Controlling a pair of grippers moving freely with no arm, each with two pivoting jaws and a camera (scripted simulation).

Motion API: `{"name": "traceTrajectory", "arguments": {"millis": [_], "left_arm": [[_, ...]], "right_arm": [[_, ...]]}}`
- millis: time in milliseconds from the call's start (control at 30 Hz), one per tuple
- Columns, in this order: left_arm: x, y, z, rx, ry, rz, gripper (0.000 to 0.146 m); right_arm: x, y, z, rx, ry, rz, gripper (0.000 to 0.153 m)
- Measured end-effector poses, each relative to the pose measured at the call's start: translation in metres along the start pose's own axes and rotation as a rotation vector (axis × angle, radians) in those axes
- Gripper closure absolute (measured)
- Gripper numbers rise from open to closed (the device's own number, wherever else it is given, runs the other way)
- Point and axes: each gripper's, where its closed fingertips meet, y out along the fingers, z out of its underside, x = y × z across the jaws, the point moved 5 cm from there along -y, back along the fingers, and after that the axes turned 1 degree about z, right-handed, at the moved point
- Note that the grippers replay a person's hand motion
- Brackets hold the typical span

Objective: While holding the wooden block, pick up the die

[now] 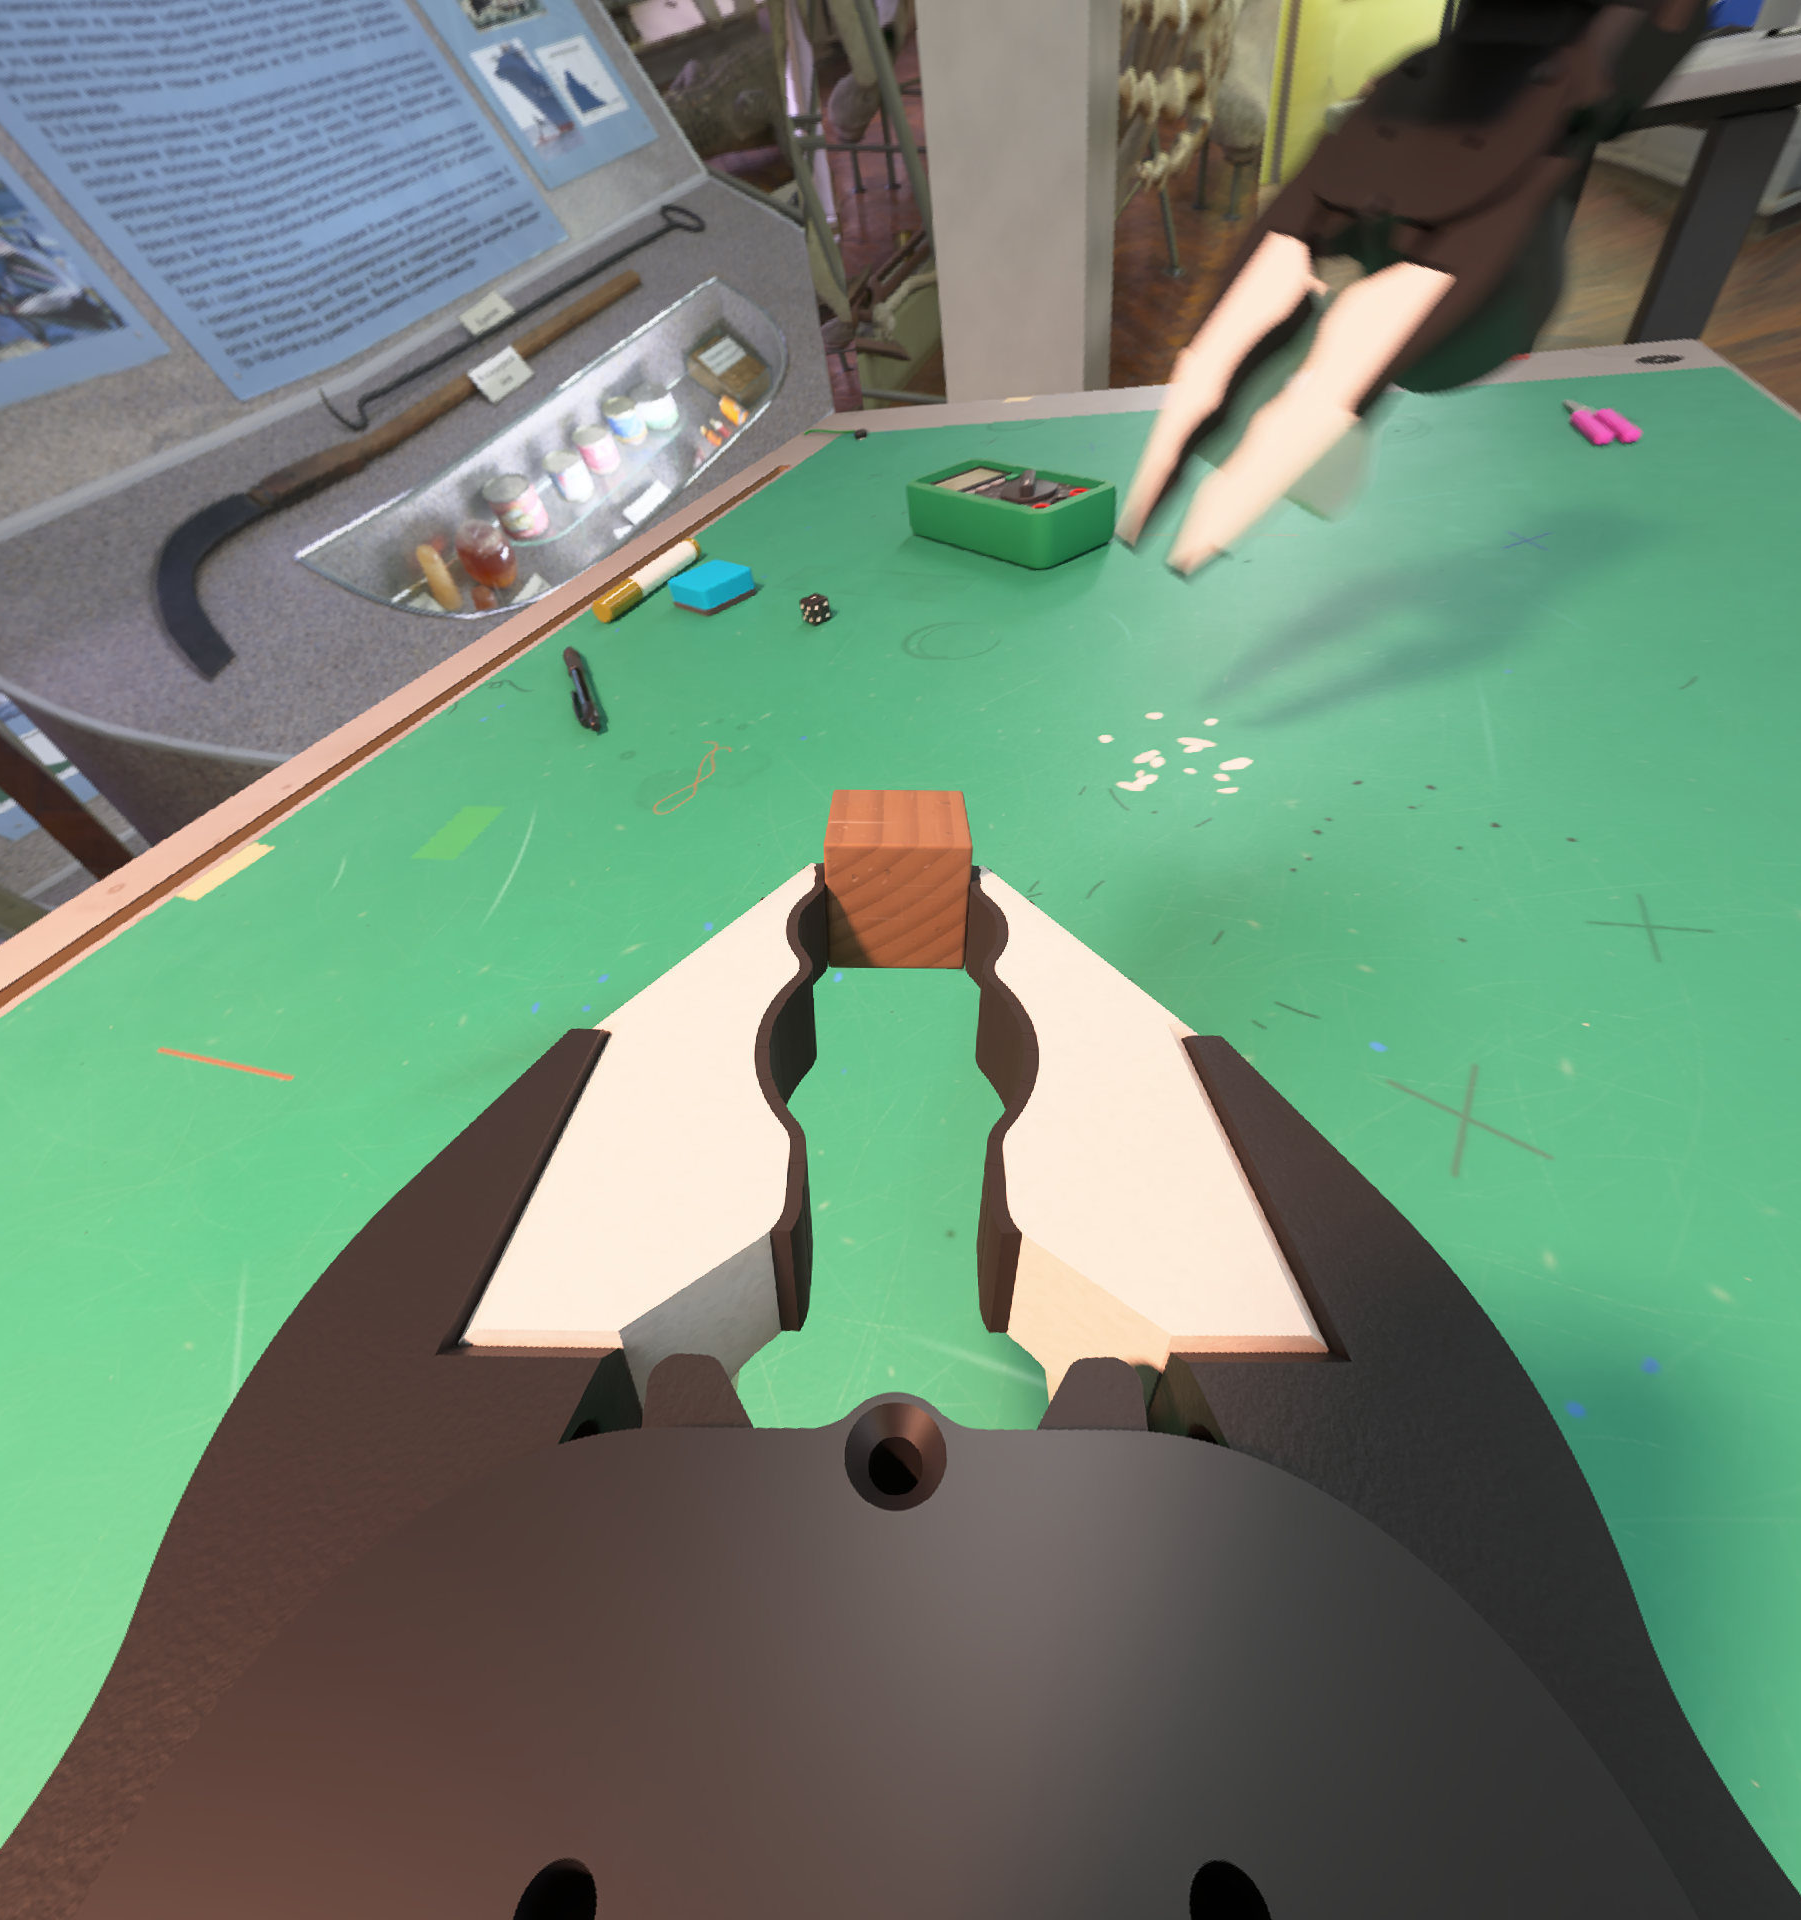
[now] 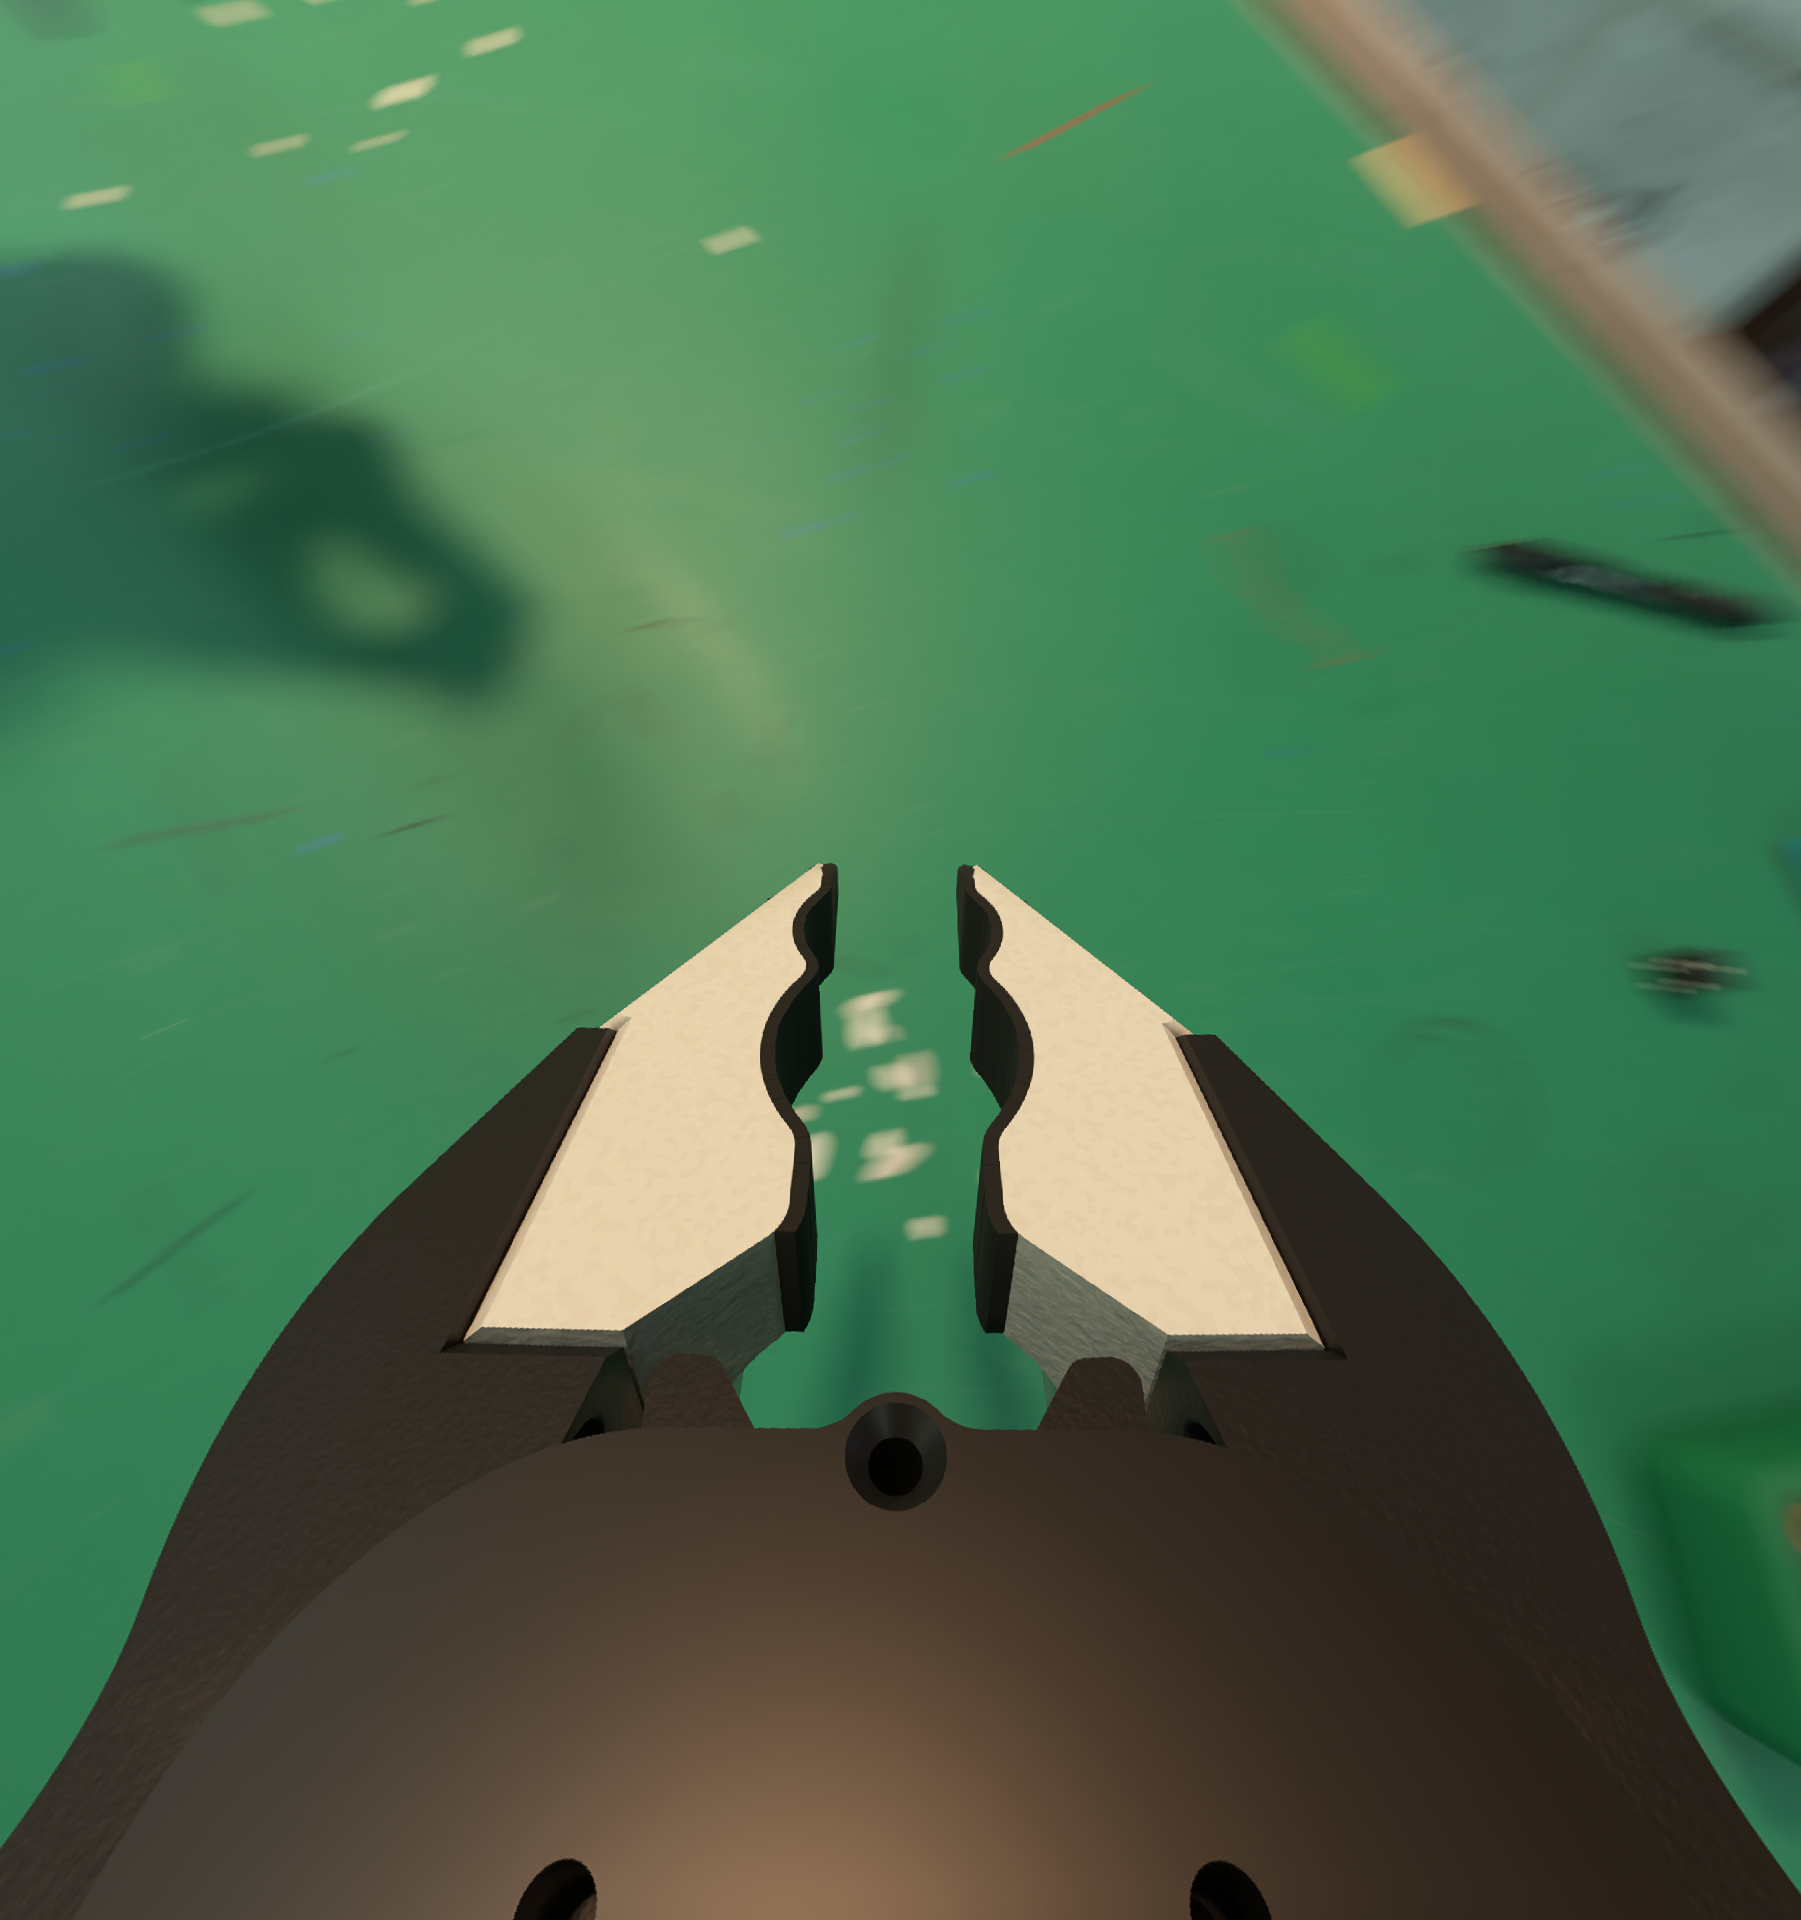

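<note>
My left gripper [image 1: 897,878] is shut on the wooden block [image 1: 897,883], a small brown cube held between the fingertips above the green table. The die [image 1: 816,609], small and black with white pips, lies on the table far ahead and a little left. My right gripper [image 1: 1158,551] shows blurred in the left wrist view, above the table right of the die, by the green box. In its own view the right gripper [image 2: 897,873] is open and empty, over the mat. The die [image 2: 1691,974] shows there as a dark blur at the right.
A green box [image 1: 1012,511] with tools stands beyond the die. A blue eraser [image 1: 712,587] and a marker [image 1: 647,582] lie left of the die, a black pen [image 1: 584,689] nearer. A pink object [image 1: 1604,425] lies far right. The table edge [image 1: 356,727] runs along the left.
</note>
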Motion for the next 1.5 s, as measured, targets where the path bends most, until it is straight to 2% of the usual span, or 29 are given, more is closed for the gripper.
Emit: {"name": "traceTrajectory", "arguments": {"millis": [67, 133, 233, 367, 533, 667, 767, 867, 1100, 1200, 1300, 1400, 1500], "left_arm": [[-0.004, -0.004, -0.004, -0.011, 0.012, 0.019, 0.121], [-0.01, -0.008, -0.01, -0.032, 0.035, 0.029, 0.121], [-0.022, -0.014, -0.022, -0.094, 0.05, 0.059, 0.121], [-0.036, -0.021, -0.034, -0.158, 0.026, 0.134, 0.121], [-0.048, -0.032, -0.044, -0.215, 0.005, 0.196, 0.121], [-0.053, -0.042, -0.046, -0.234, 0.023, 0.193, 0.121], [-0.054, -0.048, -0.045, -0.247, 0.008, 0.203, 0.121], [-0.053, -0.055, -0.045, -0.259, -0.008, 0.21, 0.121], [-0.046, -0.07, -0.039, -0.27, 0.007, 0.158, 0.121], [-0.044, -0.07, -0.037, -0.271, -0.002, 0.163, 0.121], [-0.046, -0.07, -0.038, -0.271, -0.005, 0.178, 0.121], [-0.047, -0.068, -0.037, -0.269, 0.0, 0.184, 0.121], [-0.047, -0.068, -0.036, -0.264, -0.001, 0.18, 0.121]], "right_arm": [[-0.056, -0.006, -0.015, -0.045, 0.003, 0.243, 0.132], [-0.112, 0.003, -0.017, -0.079, 0.101, 0.496, 0.132], [-0.162, 0.036, -0.014, -0.102, 0.313, 0.599, 0.122], [-0.194, 0.08, -0.001, -0.102, 0.559, 0.74, 0.122], [-0.23, 0.106, 0.035, 0.014, 0.722, 0.869, 0.121], [-0.251, 0.11, 0.053, 0.046, 0.876, 0.888, 0.119], [-0.257, 0.121, 0.066, 0.119, 0.979, 0.841, 0.116], [-0.262, 0.128, 0.073, 0.119, 1.049, 0.833, 0.112], [-0.275, 0.134, 0.079, 0.184, 1.016, 0.942, 0.113], [-0.276, 0.136, 0.078, 0.179, 1.038, 0.922, 0.117], [-0.274, 0.135, 0.077, 0.198, 1.04, 0.912, 0.137], [-0.271, 0.134, 0.074, 0.207, 1.003, 0.88, 0.137], [-0.264, 0.129, 0.06, 0.151, 0.941, 0.824, 0.137]]}}
